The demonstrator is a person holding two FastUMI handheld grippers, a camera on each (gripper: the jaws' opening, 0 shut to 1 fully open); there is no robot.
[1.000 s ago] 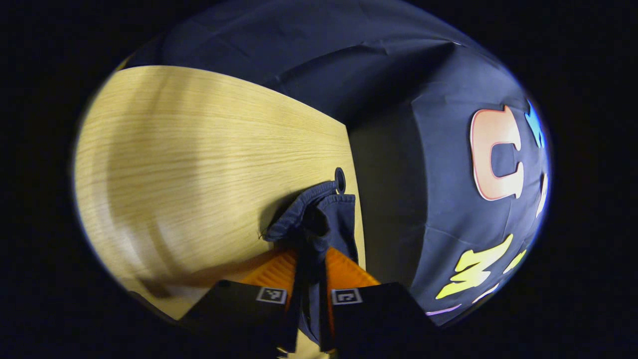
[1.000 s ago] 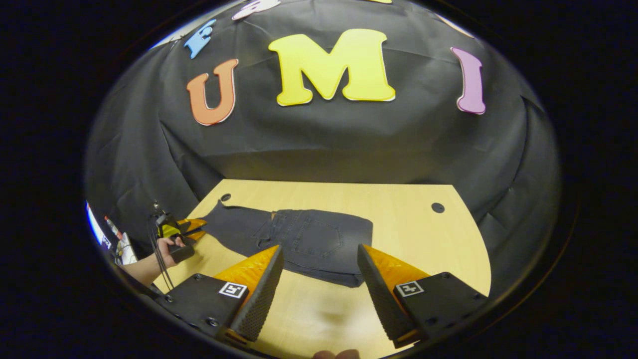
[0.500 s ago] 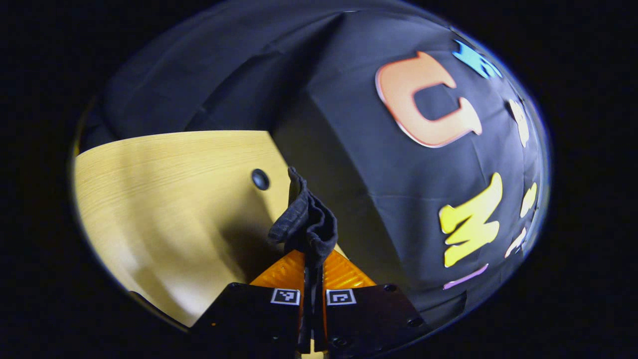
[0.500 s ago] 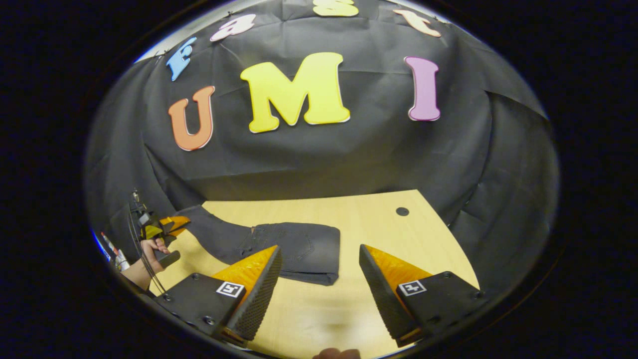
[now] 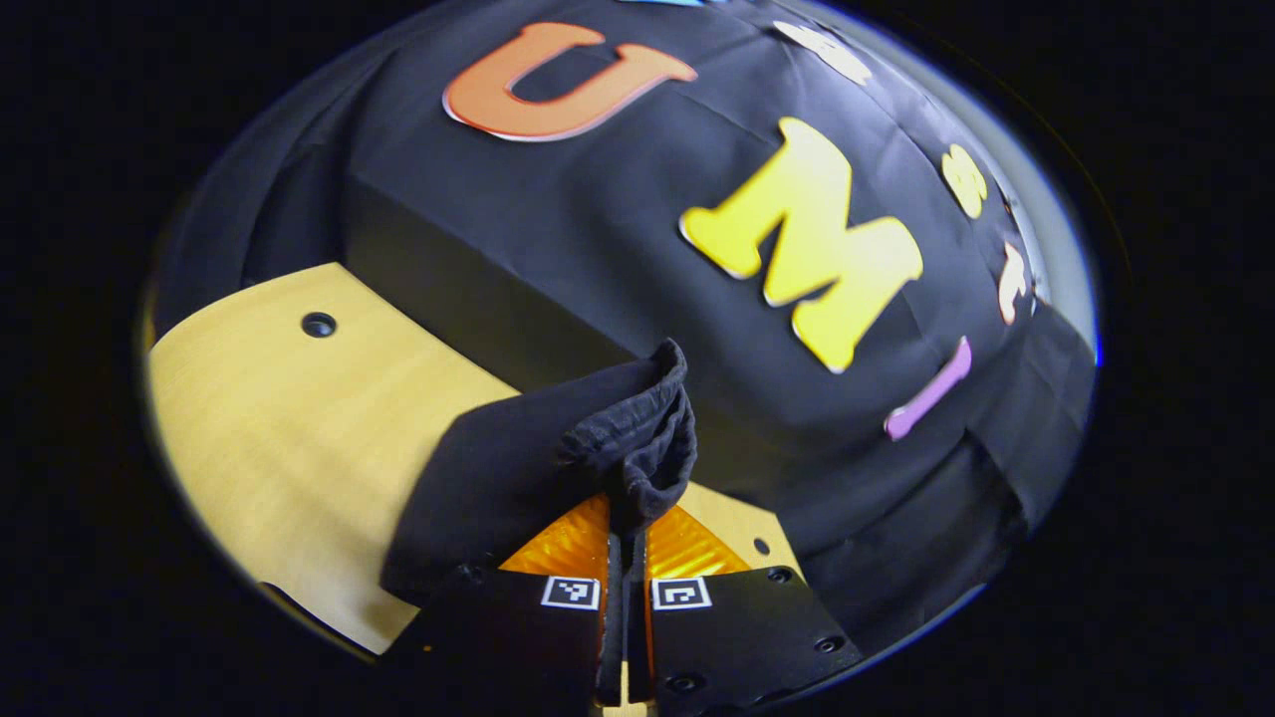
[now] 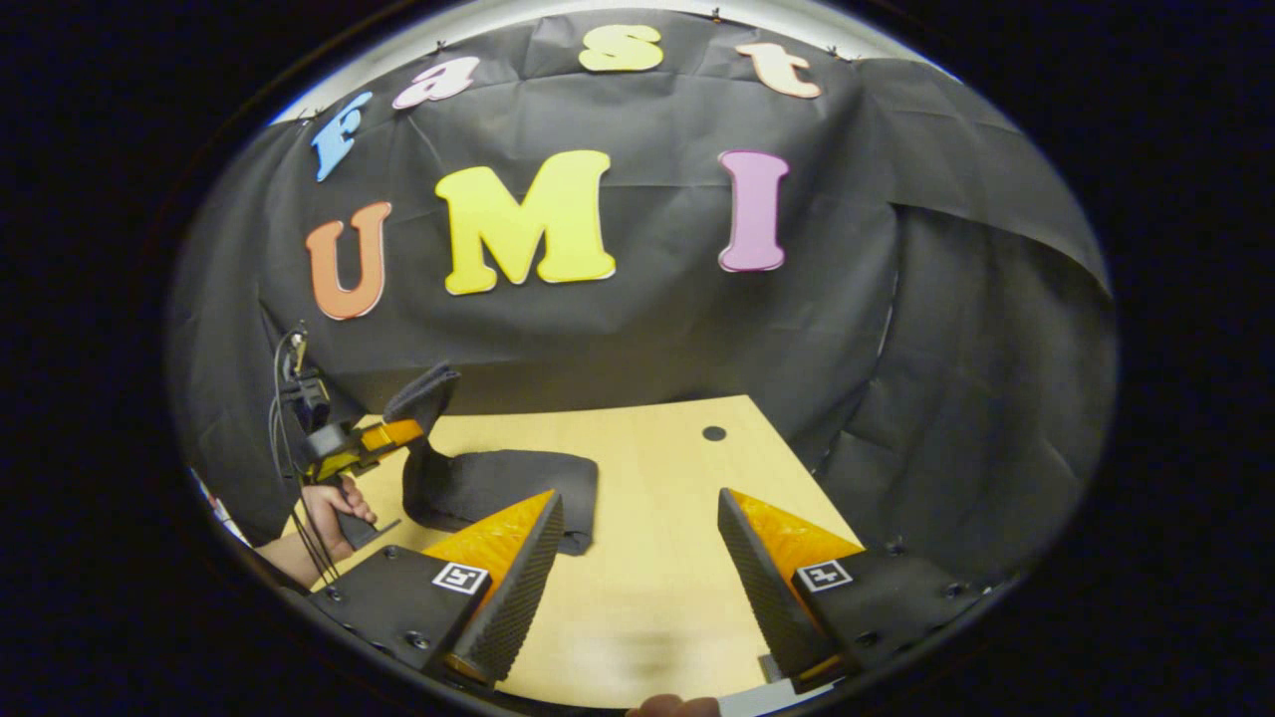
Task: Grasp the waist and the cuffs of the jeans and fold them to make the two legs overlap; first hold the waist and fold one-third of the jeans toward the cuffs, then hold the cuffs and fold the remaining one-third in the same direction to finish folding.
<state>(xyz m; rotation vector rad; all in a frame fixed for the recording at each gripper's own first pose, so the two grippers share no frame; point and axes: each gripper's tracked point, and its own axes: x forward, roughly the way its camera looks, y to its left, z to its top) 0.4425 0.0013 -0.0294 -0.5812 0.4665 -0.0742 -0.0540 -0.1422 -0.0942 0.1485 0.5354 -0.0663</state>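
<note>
Dark jeans [image 6: 498, 483] lie partly folded on the wooden table [image 6: 647, 498], left of centre in the right gripper view. Their cuffs [image 5: 642, 438] bunch up between the fingers of my left gripper [image 5: 626, 533], which is shut on them and holds them lifted above the table. The raised leg [image 5: 498, 468] hangs down to the left of those fingers. In the right gripper view the left gripper [image 6: 393, 435], held by a hand [image 6: 334, 503], lifts the cuffs over the folded part. My right gripper [image 6: 637, 528] is open above bare table, right of the jeans, with nothing between its fingers.
The table has a round hole [image 6: 713, 433] near its far right corner and another hole [image 5: 319, 324] near the far left in the left gripper view. The black booth wall [image 6: 618, 319] stands right behind the table's far edge. Cables [image 6: 289, 398] hang by the left gripper.
The left gripper has risen and swung toward the folded waist part, carrying the cuffs up off the table. The right gripper has drifted right, away from the jeans, and stayed open.
</note>
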